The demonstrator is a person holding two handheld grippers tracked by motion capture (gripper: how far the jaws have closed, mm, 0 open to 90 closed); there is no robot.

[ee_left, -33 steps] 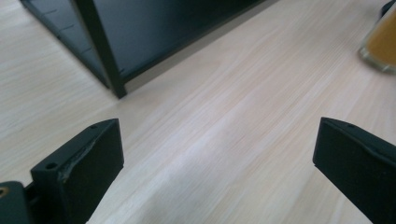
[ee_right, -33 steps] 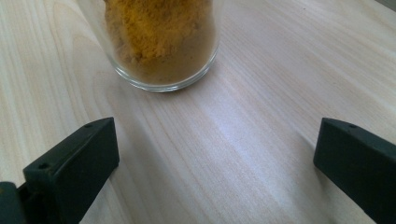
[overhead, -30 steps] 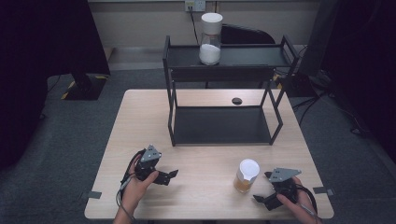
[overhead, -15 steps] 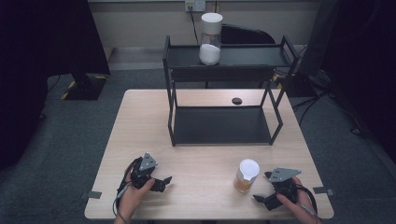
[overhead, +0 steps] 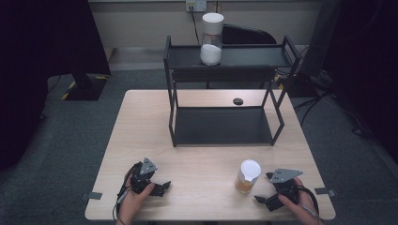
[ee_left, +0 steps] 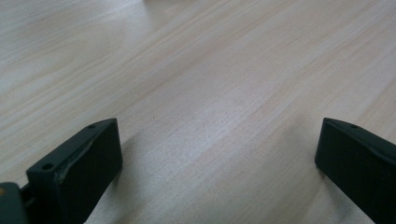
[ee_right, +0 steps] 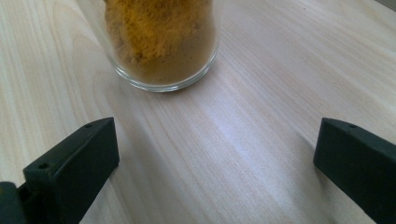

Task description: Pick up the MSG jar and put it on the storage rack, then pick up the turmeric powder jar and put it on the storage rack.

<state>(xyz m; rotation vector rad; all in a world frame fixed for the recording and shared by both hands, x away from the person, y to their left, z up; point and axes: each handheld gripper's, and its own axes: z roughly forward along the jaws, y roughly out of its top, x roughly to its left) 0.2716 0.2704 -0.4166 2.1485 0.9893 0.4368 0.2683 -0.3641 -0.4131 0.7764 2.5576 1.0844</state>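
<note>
A glass jar of orange-yellow powder (overhead: 247, 177) with a white lid stands near the table's front right; its base (ee_right: 161, 44) sits just ahead of my right jaws. My right gripper (overhead: 264, 188) rests on the table right of the jar, open and apart from it. At the front left my left gripper (overhead: 163, 188) lies open on bare wood (ee_left: 210, 116) with nothing between its jaws. A second jar holding white powder (overhead: 211, 40) stands on the top shelf of the black rack (overhead: 225, 75) at the back.
The black two-level rack's lower shelf (overhead: 223, 125) rests on the table's middle back. A small black disc (overhead: 238, 101) lies on the table behind the rack. Dark chairs and cables surround the table on the grey floor.
My left gripper has drawn back toward the front edge of the table and a little left. The right gripper and the jar have stayed put.
</note>
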